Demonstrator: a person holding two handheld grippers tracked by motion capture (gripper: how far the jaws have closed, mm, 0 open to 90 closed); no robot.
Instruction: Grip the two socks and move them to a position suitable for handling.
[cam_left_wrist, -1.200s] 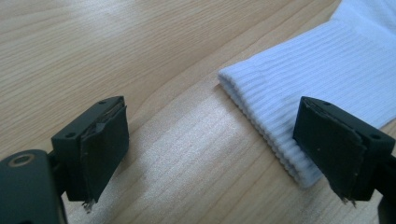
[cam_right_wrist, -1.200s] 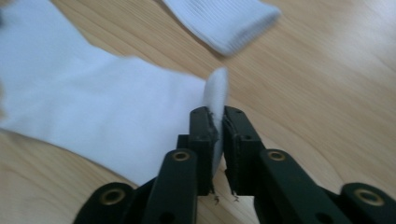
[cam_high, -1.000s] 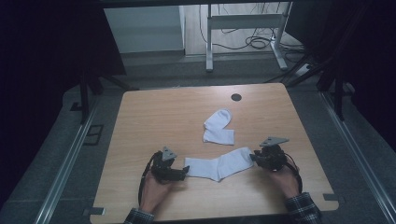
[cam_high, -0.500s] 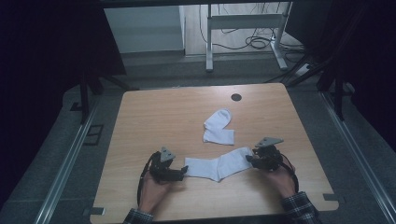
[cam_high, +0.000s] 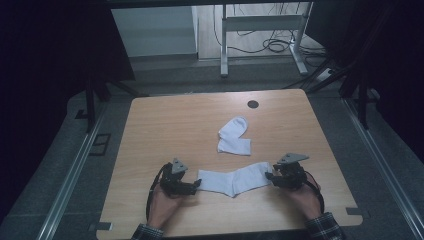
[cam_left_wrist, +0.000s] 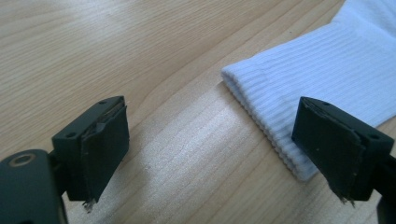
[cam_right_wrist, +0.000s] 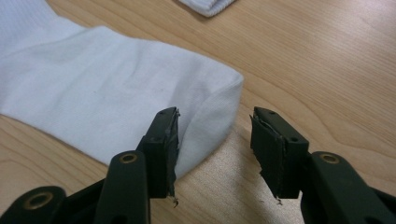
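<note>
A white sock (cam_high: 232, 180) lies flat and stretched out across the near part of the wooden table (cam_high: 165, 130). My left gripper (cam_high: 196, 186) is at its ribbed cuff (cam_left_wrist: 327, 65). It is open wide (cam_left_wrist: 212, 116), with the cuff's corner just in front of one jaw and bare wood between the jaws. My right gripper (cam_high: 270, 178) is at the toe end (cam_right_wrist: 116, 84). It is open (cam_right_wrist: 215, 116), one jaw resting over the toe fabric and the toe's tip in the gap. A second white sock (cam_high: 234, 136), folded, lies farther back.
A dark round grommet (cam_high: 253, 104) sits near the table's far edge. Beyond the table stands a white desk frame (cam_high: 260, 30) with cables on the floor. Metal rails run along both sides of the table. An edge of the folded sock (cam_right_wrist: 208, 5) lies just beyond the toe.
The right gripper has shifted slightly toward the person along the toe end. The left gripper and both socks stay about where they were.
</note>
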